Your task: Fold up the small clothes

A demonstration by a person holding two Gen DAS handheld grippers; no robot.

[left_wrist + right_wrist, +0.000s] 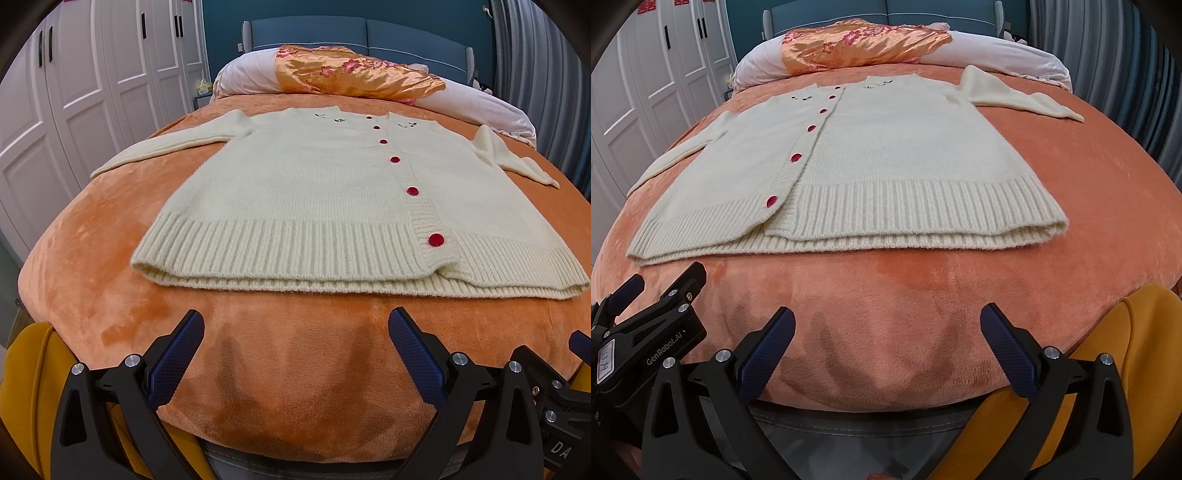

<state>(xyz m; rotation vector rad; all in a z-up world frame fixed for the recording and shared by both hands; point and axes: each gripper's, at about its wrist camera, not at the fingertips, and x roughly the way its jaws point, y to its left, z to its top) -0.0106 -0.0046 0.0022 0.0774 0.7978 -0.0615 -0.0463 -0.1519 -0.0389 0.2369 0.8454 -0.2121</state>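
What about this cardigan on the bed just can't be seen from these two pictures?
- Back of the cardigan: both views, it lies face up on the blanket.
- Tiny stitched motifs near the collar: too small to read.
- Left sleeve end: right wrist view, it runs out at the picture's dark rim.

Orange plush blanket covers bed. Floral orange satin quilt lies on white pillows before blue padded headboard. White panelled wardrobe doors stand left.

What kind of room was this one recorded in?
Most likely a home bedroom: a bed under an orange plush blanket, a blue padded headboard behind a long pillow, and white panelled wardrobe doors alongside. A cream cardigan lies spread flat.
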